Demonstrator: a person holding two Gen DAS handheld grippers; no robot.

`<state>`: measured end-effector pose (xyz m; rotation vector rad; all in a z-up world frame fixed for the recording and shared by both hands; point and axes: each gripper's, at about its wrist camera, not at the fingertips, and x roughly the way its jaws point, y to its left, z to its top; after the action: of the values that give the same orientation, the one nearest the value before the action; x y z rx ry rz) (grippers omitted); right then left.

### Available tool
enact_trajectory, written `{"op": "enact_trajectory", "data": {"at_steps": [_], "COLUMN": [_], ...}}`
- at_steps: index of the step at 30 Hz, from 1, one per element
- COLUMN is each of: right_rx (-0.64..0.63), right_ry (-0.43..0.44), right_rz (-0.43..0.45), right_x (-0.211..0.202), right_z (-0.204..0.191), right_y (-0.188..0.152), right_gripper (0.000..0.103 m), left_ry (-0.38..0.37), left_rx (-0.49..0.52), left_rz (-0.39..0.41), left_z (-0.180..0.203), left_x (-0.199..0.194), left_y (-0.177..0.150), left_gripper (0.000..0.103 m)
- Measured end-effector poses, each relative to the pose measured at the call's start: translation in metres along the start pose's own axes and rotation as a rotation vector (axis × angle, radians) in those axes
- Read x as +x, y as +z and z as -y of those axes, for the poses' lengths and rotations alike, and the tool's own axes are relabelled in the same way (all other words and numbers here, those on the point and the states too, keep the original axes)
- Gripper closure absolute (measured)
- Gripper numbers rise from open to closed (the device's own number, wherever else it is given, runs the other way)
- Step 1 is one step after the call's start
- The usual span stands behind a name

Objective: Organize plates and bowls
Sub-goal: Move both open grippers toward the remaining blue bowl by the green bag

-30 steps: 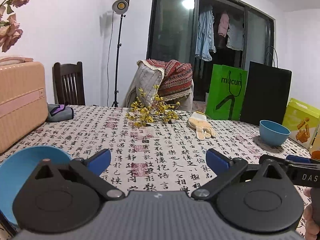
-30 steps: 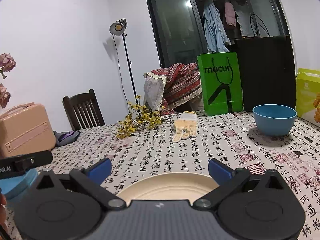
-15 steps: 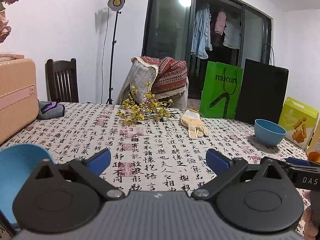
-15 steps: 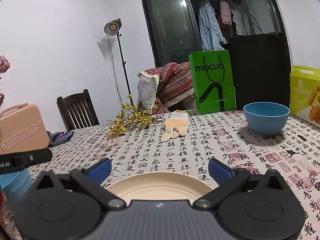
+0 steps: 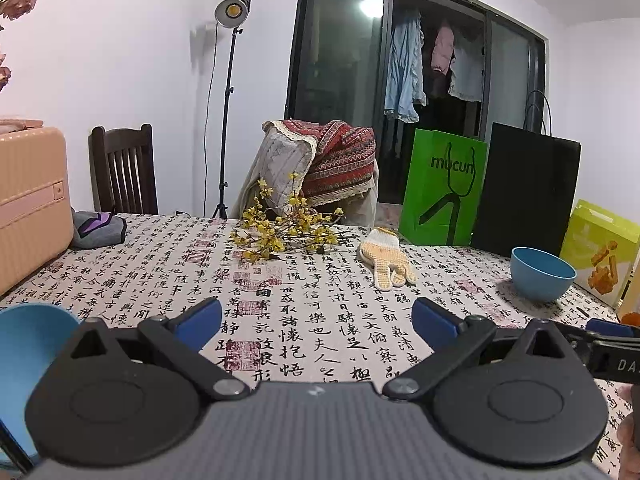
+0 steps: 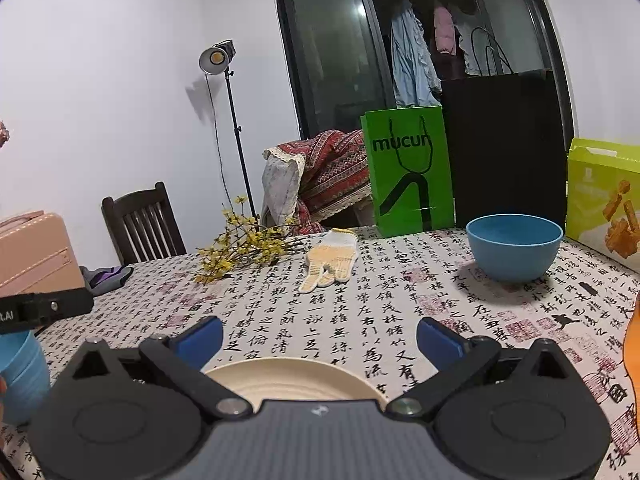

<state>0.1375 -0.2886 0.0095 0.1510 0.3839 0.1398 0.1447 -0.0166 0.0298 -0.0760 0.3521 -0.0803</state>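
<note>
My left gripper (image 5: 316, 318) is open above the calligraphy tablecloth (image 5: 304, 292), nothing between its blue pads. A blue bowl (image 5: 28, 356) sits just left of it, partly hidden by the gripper body. Another blue bowl (image 5: 542, 274) stands far right on the table. My right gripper (image 6: 320, 336) is open too, hovering over a cream plate (image 6: 292, 378) whose near part is hidden under the gripper. The same far blue bowl (image 6: 514, 246) lies ahead to the right. A stack of blue bowls (image 6: 22, 376) shows at the left edge.
Yellow flower sprigs (image 5: 286, 236) and a work glove (image 5: 384, 258) lie mid-table. A pink suitcase (image 5: 28, 204), green bag (image 5: 442, 188), black bag (image 5: 524, 196) and yellow-green box (image 6: 604, 200) line the table's edges. An orange object (image 6: 633, 356) sits at the right edge.
The left gripper has shifted right and risen slightly, so the near blue bowl has slid leftward. The right view has turned right; the far bowl looks nearer. Both stay open.
</note>
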Motion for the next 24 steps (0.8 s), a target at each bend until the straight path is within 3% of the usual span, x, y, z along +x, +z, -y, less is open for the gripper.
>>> {"op": "enact_trajectory", "data": {"at_steps": [18,24], "right_rx": [0.079,0.129], "right_ry": [0.007,-0.044], "right_rz": [0.005,0.005], "right_x": [0.005,0.010], "right_z": [0.037,0.056], "right_y": [0.012,0.023], "right_gripper": [0.000,0.000], "left_ry": [-0.029,-0.059], "left_rx": [0.038,0.050], "left_rz": [0.010,-0.011], "left_z": [0.035,0.051], "left_x": [0.019,0.033], "left_y": [0.015,0.024], "left_gripper": [0.000,0.000]}}
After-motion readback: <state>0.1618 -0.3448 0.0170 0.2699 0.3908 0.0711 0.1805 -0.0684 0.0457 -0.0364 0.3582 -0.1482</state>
